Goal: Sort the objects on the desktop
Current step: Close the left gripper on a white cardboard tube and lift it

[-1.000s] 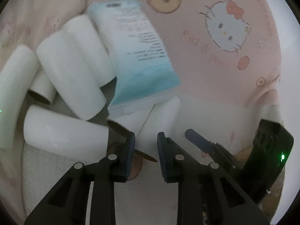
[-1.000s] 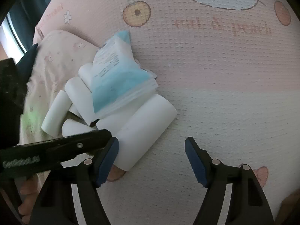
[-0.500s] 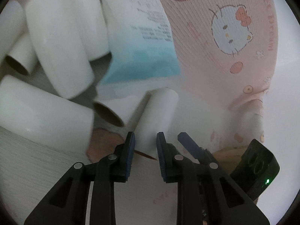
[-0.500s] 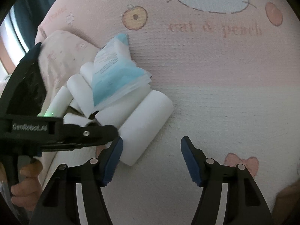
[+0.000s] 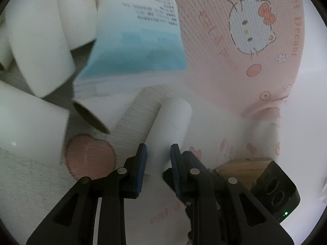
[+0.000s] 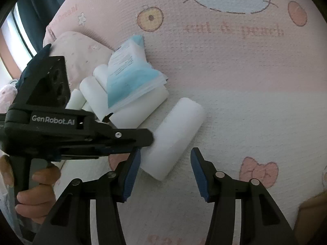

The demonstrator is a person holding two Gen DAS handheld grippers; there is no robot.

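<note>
A white paper roll [image 5: 171,122] [image 6: 175,134] lies on the pink blanket, apart from the pile. My left gripper [image 5: 158,157] [image 6: 146,140] has its fingertips at the roll's near end. Its jaws stand narrow and are opening, and the roll looks wider than the gap, so no clamp shows. My right gripper [image 6: 166,152] hovers over the same end with its jaws closing. The roll end lies between them, near the left pad and clear of the right. A blue-and-white packet [image 5: 132,47] [image 6: 130,77] rests on several more white rolls [image 5: 40,40] [image 6: 92,89].
The pink cartoon-cat blanket [image 6: 224,61] spreads to the right and far side. A pale pink pillow [image 6: 77,49] lies behind the pile. A person's hand [image 6: 36,192] holds the left gripper's handle. The right gripper's black housing [image 5: 273,187] sits just right of the left fingers.
The left gripper has come down and closer, up to the nearest roll. That roll has slid away from the pile. The right jaws have narrowed a lot.
</note>
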